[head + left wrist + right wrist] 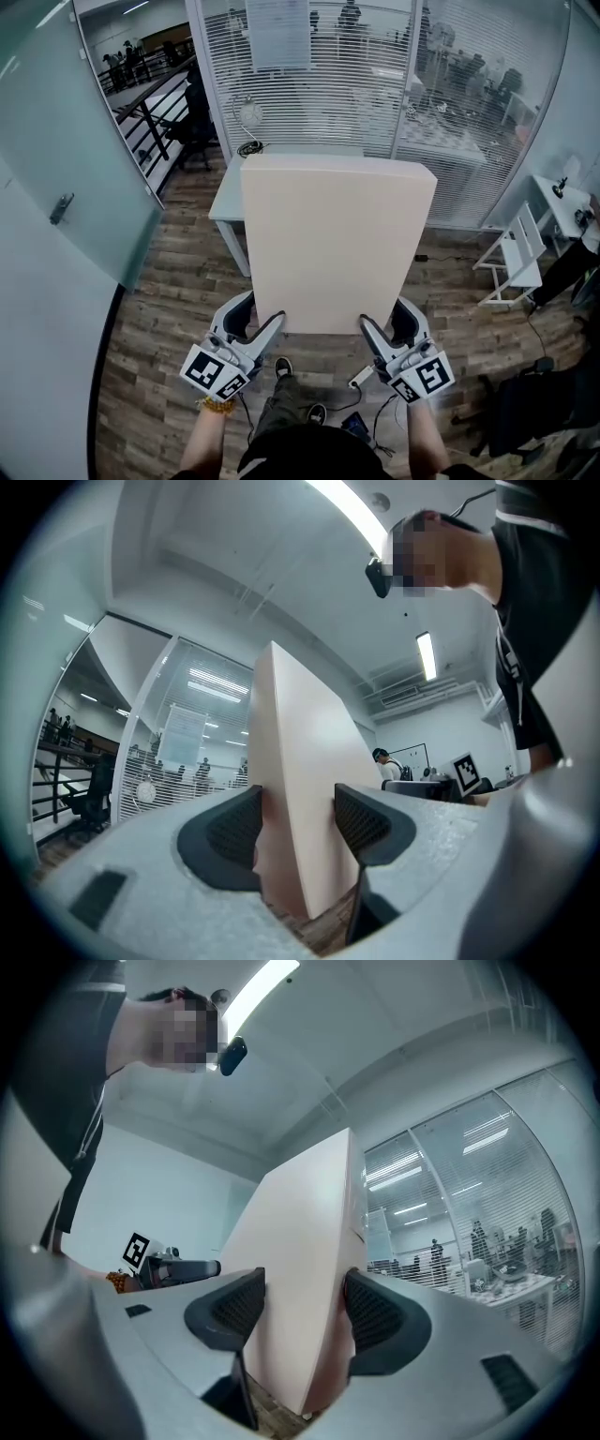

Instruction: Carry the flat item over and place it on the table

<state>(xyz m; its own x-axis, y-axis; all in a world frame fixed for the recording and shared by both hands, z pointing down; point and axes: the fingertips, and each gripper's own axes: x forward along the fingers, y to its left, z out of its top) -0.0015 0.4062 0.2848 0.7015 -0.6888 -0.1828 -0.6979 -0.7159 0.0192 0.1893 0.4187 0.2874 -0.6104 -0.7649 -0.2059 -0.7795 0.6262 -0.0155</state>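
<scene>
A cream flat board (337, 244) is held up over the wooden floor, and it hides most of the white table (225, 202) behind it. My left gripper (260, 314) is shut on the board's near left corner, and my right gripper (384, 317) is shut on its near right corner. In the left gripper view the board (300, 761) stands edge-on between the two dark pads of the left gripper (298, 822). The right gripper view shows the board (300, 1241) the same way, with both pads of the right gripper (305, 1307) against its faces.
A glass partition with blinds (375, 75) runs behind the table. A frosted glass door (56, 206) stands at the left. A white rack (511, 262) and dark bags (525, 403) are at the right. Cables (361, 380) lie on the floor by the person's shoes (281, 367).
</scene>
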